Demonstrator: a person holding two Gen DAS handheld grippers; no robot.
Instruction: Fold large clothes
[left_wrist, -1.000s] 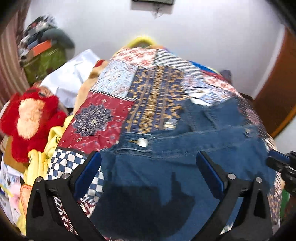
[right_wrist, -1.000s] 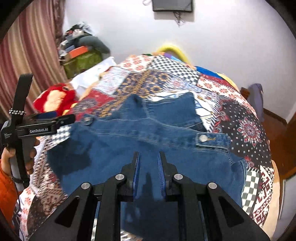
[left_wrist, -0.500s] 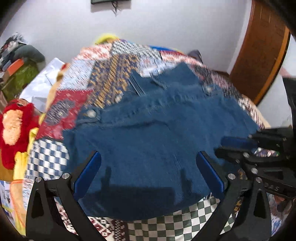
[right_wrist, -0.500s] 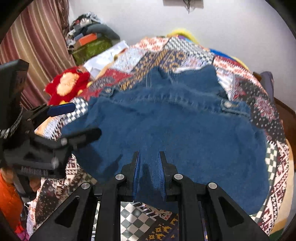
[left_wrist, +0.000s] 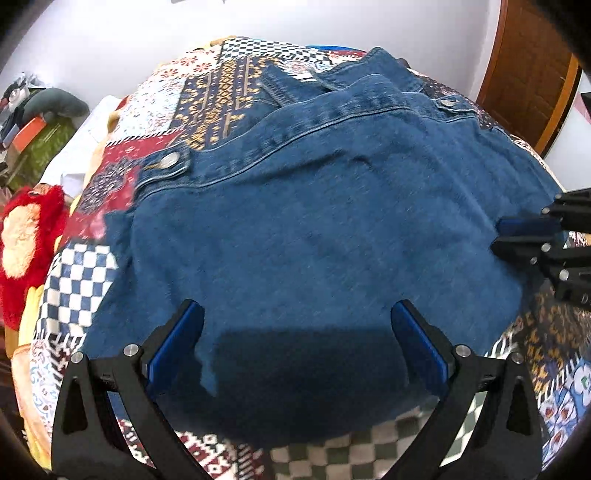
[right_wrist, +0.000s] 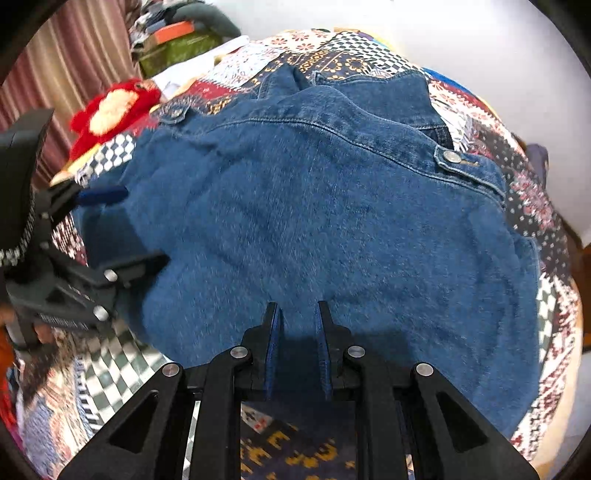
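Here, a blue denim jacket lay spread across a bed under a patchwork quilt, filling the centre of both wrist views, its seamed hem band toward the upper part of the frame and a metal button tab at the band's left end. In the left wrist view the left claw stood wide open at the bottom of the frame, its blue pads well apart over the near edge of the denim, gripping nothing. The right claw came in from the right edge of that frame at the jacket's side. In the right wrist view the right claw sat at the lower centre with its jaws nearly together, a dark fold of denim pinched between the pads. The left claw showed at the left edge of this frame, jaws apart at the jacket's left border. A red plush toy lay in the upper left, just beyond the jacket, with a striped curtain behind it. A second button tab sat toward the upper right.
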